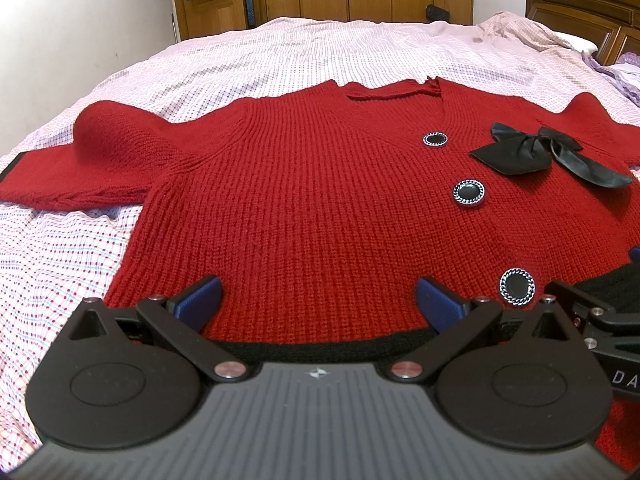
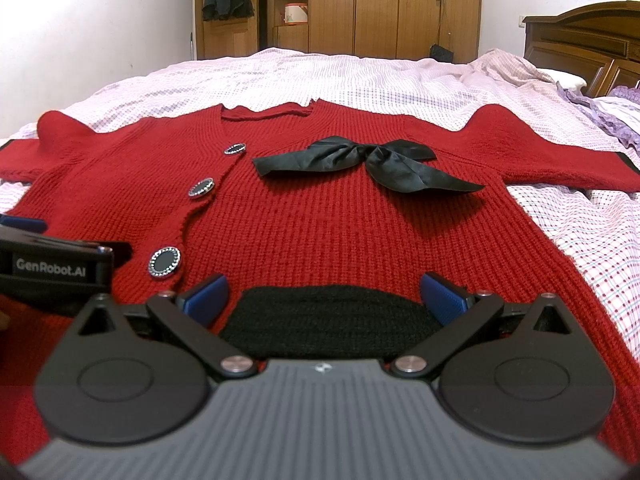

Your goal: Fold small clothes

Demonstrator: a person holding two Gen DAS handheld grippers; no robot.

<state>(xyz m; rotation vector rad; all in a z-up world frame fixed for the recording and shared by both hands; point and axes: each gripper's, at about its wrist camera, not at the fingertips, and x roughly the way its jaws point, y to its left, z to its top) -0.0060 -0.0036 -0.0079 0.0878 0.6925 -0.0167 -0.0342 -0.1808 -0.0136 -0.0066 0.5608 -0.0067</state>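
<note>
A red knitted cardigan lies face up and spread flat on the bed, sleeves out to both sides. It has three black round buttons, a black satin bow on the chest and a black hem band. My left gripper is open, low over the hem at the garment's left half. My right gripper is open over the black hem band of the cardigan, below the bow. The left gripper's body shows beside it.
The bed has a pink and white checked sheet. A dark wooden headboard stands at the right, with purple cloth near it. Wooden wardrobes and a white wall stand beyond the bed.
</note>
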